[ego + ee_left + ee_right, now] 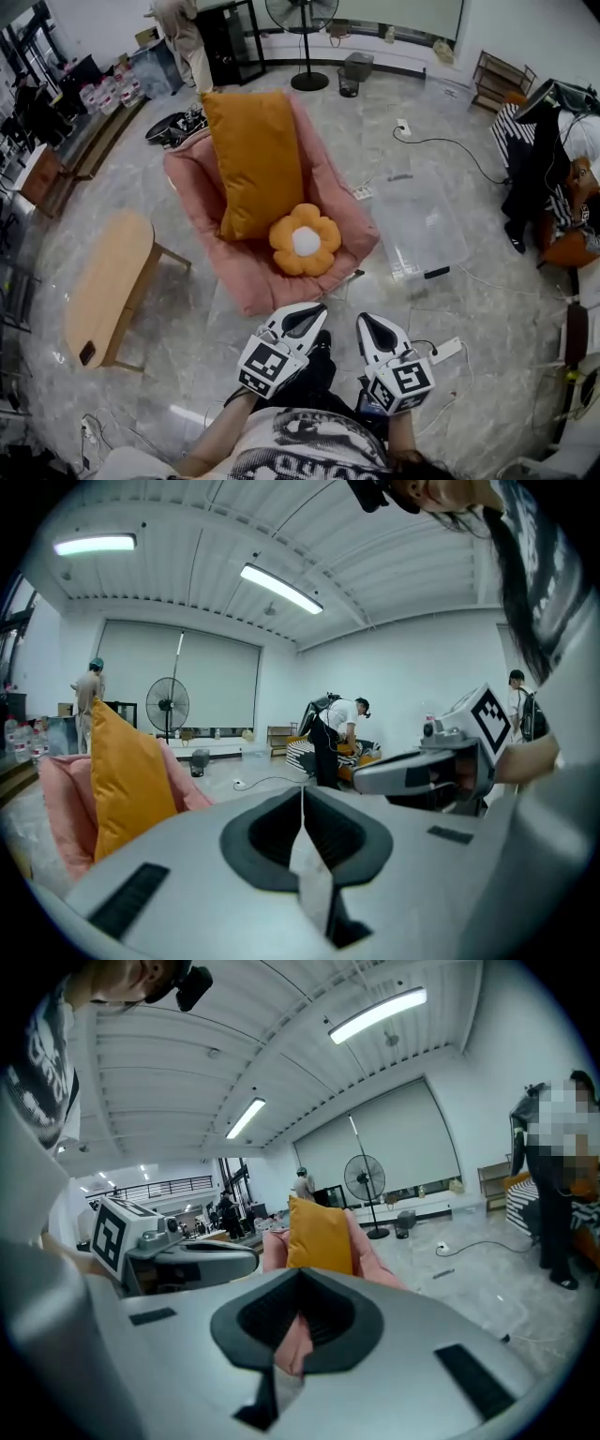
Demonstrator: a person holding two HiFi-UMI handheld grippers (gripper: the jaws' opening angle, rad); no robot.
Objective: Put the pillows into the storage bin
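A long orange pillow (253, 159) leans on the back of a pink floor chair (202, 202). In front of it, on the seat, lies an orange flower-shaped pillow (305, 241) with a white centre. A clear plastic storage bin (419, 228) sits on the floor to the right of the chair. My left gripper (302, 321) and right gripper (377, 330) hover side by side near my body, short of the chair, both shut and empty. The left gripper view shows the orange pillow (127, 771) at its left. In the right gripper view the orange pillow (319, 1237) stands straight ahead.
A low wooden table (108, 281) stands left of the chair. A power strip (445, 350) and cables lie on the marble floor at the right. A standing fan (305, 23) and a person (187, 37) are at the back. Another person (333, 738) bends over a couch.
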